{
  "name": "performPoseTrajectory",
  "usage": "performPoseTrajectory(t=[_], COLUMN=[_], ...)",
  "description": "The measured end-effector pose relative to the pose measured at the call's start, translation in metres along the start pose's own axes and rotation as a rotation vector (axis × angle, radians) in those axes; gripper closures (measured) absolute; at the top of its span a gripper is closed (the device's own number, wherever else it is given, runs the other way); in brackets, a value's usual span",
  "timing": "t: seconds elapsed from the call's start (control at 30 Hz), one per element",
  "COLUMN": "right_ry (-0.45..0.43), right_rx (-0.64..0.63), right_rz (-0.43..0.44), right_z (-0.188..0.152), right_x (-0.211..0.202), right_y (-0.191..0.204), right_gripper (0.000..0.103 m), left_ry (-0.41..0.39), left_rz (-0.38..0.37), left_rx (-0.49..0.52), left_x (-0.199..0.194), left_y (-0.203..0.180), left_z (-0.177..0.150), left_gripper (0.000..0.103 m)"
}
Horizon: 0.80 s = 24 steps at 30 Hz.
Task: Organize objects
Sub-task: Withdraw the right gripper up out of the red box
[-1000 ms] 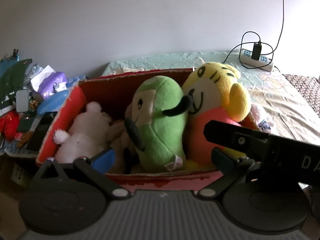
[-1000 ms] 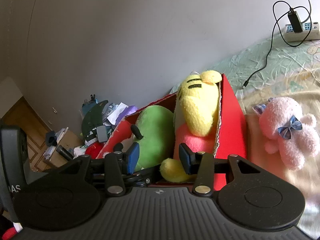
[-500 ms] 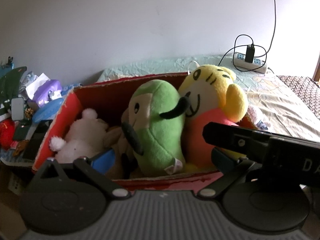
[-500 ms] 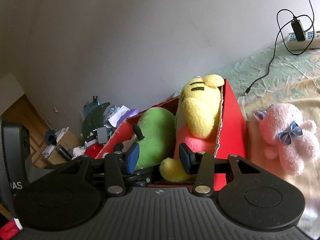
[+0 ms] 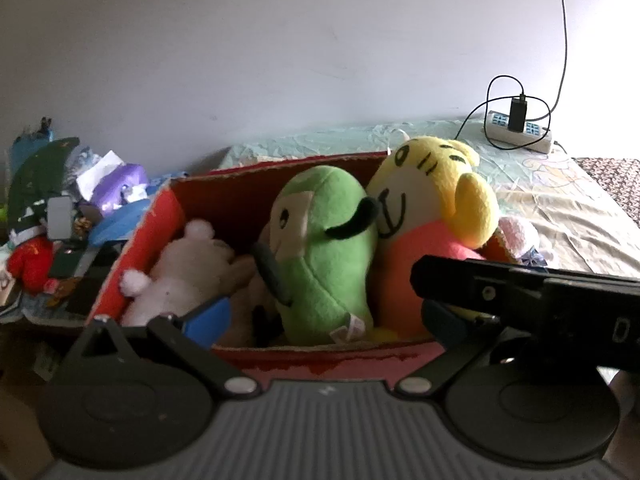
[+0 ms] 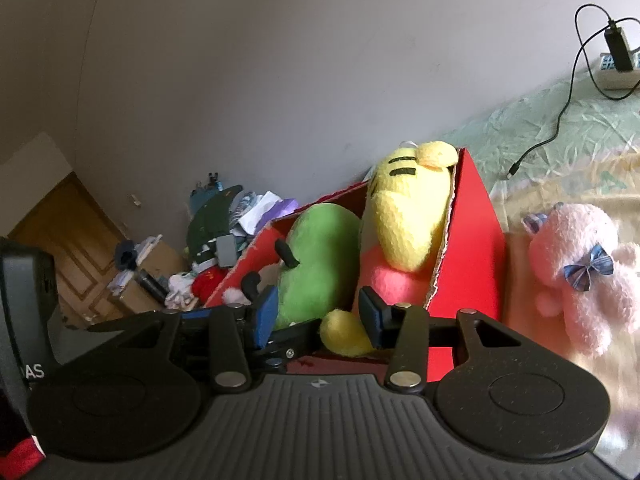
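Note:
A red cardboard box point(image 5: 256, 196) point(image 6: 472, 216) on the bed holds a green plush point(image 5: 324, 252) point(image 6: 320, 252), a yellow and pink tiger plush point(image 5: 436, 208) point(image 6: 408, 216) and a white plush point(image 5: 184, 268). A pink bear plush with a blue bow point(image 6: 580, 272) lies on the bed right of the box; part of it shows in the left wrist view point(image 5: 518, 234). My left gripper point(image 5: 324, 320) is open and empty at the box's near wall. My right gripper point(image 6: 318, 314) is open and empty, over the box's near right corner, crossing my left one.
A pile of clutter point(image 5: 68, 216) point(image 6: 224, 232) sits left of the box. A power strip with a charger and cables point(image 5: 520, 128) point(image 6: 616, 64) lies on the bed by the wall. A wooden door point(image 6: 76, 248) is at far left.
Both views have shifted slightly, with the box and plushes sitting a little lower and farther in frame. The plushes have not moved and both grippers stay open.

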State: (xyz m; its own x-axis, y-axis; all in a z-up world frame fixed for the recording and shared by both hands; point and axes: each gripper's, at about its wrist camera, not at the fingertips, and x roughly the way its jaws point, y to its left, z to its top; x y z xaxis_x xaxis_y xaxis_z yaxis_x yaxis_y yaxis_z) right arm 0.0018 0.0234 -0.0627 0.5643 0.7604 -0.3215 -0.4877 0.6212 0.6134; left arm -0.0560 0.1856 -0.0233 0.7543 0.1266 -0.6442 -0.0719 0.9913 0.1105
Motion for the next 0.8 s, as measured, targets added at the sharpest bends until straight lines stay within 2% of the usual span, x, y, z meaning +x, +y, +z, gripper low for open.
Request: performPoseTrajectory(t=[0.27, 0.3, 0.4, 0.53, 0.8], right_ry=[0.060, 0.069, 0.078, 0.087, 0.104], right_rx=[-0.029, -0.027, -0.028, -0.053, 0.031], right_rz=[0.044, 0.047, 0.078, 0.070, 0.017], right_z=[0.006, 0.006, 0.008, 0.010, 0.011], right_x=[-0.023, -0.025, -0.034, -0.046, -0.070], right_y=[-0.008, -0.011, -0.017, -0.025, -0.070], right_gripper=[0.054, 0.057, 0.054, 0.053, 0.054], left_ry=[0.011, 0.017, 0.050, 0.095, 0.184], left_rz=[-0.031, -0.033, -0.067, -0.119, -0.207], left_rx=[-0.009, -0.008, -0.027, -0.046, -0.008], left_x=[-0.030, -0.031, -0.033, -0.031, -0.017], left_y=[-0.016, -0.021, -0.031, -0.048, -0.094], left_z=[-0.006, -0.007, -0.010, -0.014, -0.020], left_gripper=[0.002, 0.002, 0.002, 0.002, 0.006])
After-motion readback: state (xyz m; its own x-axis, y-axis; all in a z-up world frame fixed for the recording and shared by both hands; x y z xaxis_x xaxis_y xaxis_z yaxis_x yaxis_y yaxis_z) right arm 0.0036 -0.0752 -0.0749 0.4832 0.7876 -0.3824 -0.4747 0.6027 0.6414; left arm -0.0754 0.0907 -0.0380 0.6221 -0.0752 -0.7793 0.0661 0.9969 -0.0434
